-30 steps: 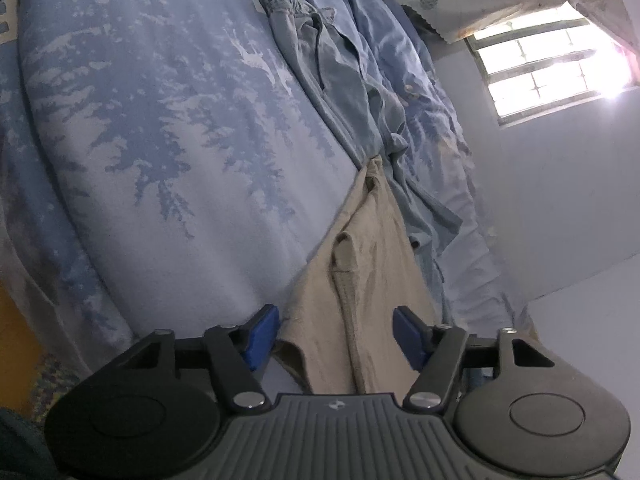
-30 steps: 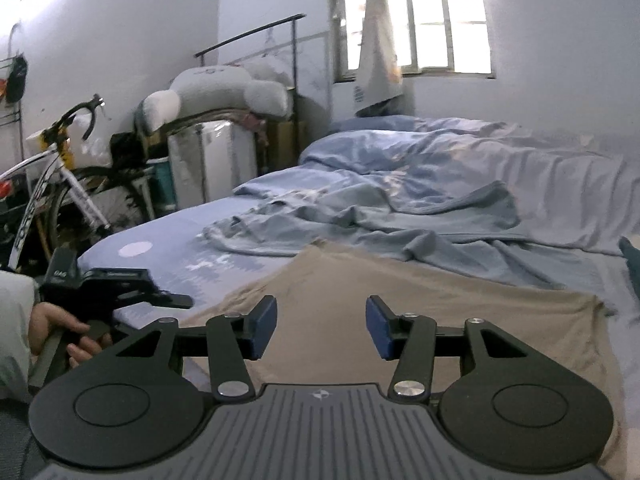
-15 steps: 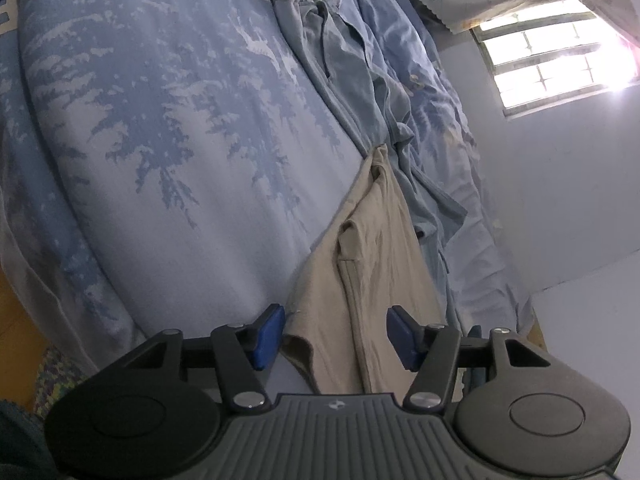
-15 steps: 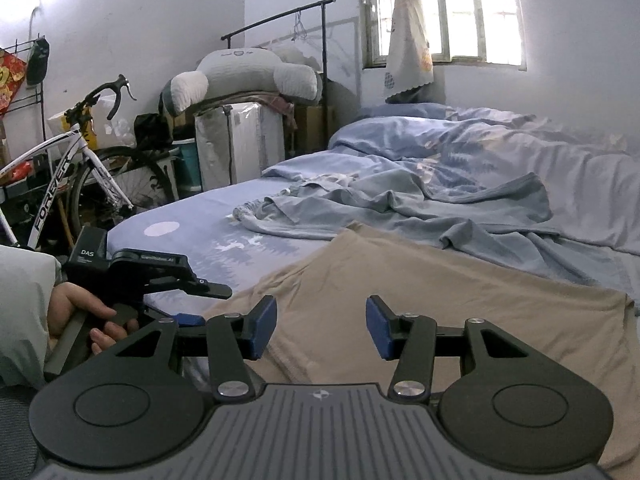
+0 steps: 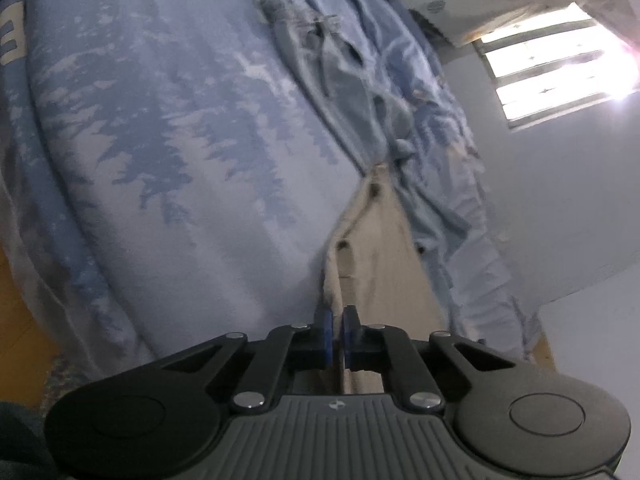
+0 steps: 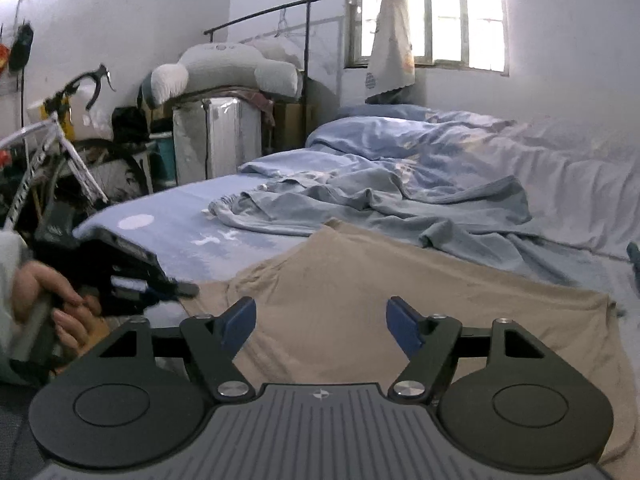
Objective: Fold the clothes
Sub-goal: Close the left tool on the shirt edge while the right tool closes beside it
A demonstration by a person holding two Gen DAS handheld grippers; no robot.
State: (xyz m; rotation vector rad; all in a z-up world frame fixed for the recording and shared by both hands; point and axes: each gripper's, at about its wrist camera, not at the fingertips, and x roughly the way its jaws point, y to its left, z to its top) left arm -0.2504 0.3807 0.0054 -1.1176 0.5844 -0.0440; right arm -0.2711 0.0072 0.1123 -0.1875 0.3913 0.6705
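Observation:
A tan garment lies spread on the bed, its near edge toward me. In the left wrist view the same tan garment runs away in a narrow strip, and my left gripper is shut on its near edge, blue pads pressing the cloth. My right gripper hovers over the garment's near part; its jaws are opening, wide apart, and the cloth lies below them, not pinched. In the right wrist view the left gripper, held by a hand, sits at the garment's left corner.
A crumpled grey-blue garment lies beyond the tan one, with a rumpled blue duvet behind it. The patterned bedsheet spreads to the left. A bicycle, boxes and a plush cushion stand left of the bed.
My left gripper's jaws have gone from wide apart to shut on the tan garment's edge. My right gripper's jaws have spread wider and it has moved slightly in over the cloth.

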